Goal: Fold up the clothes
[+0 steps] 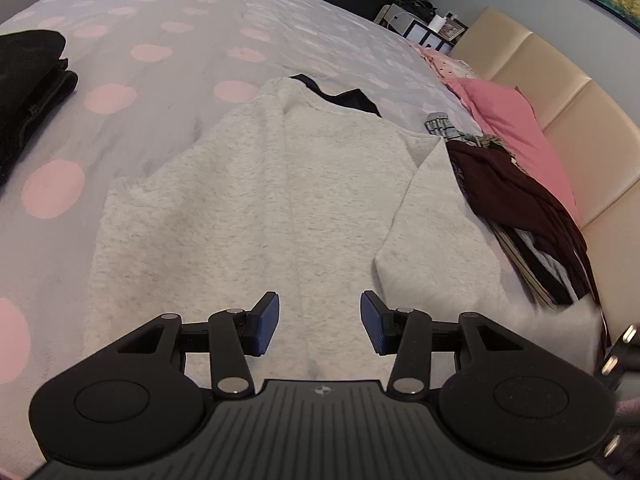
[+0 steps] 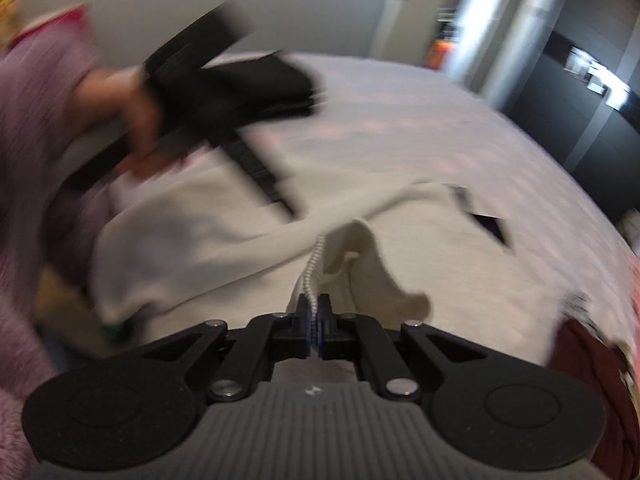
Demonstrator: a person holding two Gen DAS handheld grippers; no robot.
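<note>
A light grey sweatshirt (image 1: pixel 280 208) lies spread on the bed, its dark neckline (image 1: pixel 340 98) at the far end. One sleeve (image 1: pixel 436 232) lies folded along its right side. My left gripper (image 1: pixel 318 326) is open and empty just above the sweatshirt's near part. In the blurred right wrist view my right gripper (image 2: pixel 316 320) is shut on the ribbed edge of the sweatshirt (image 2: pixel 314 264) and lifts it. The left gripper (image 2: pixel 224 92) and the hand holding it show at upper left of that view.
The bedspread (image 1: pixel 160 52) is pale with pink dots. Folded black clothes (image 1: pixel 28 92) lie at the left. A pile of dark red and striped clothes (image 1: pixel 520 216) and a pink pillow (image 1: pixel 516 128) lie at the right by the beige headboard (image 1: pixel 580 128).
</note>
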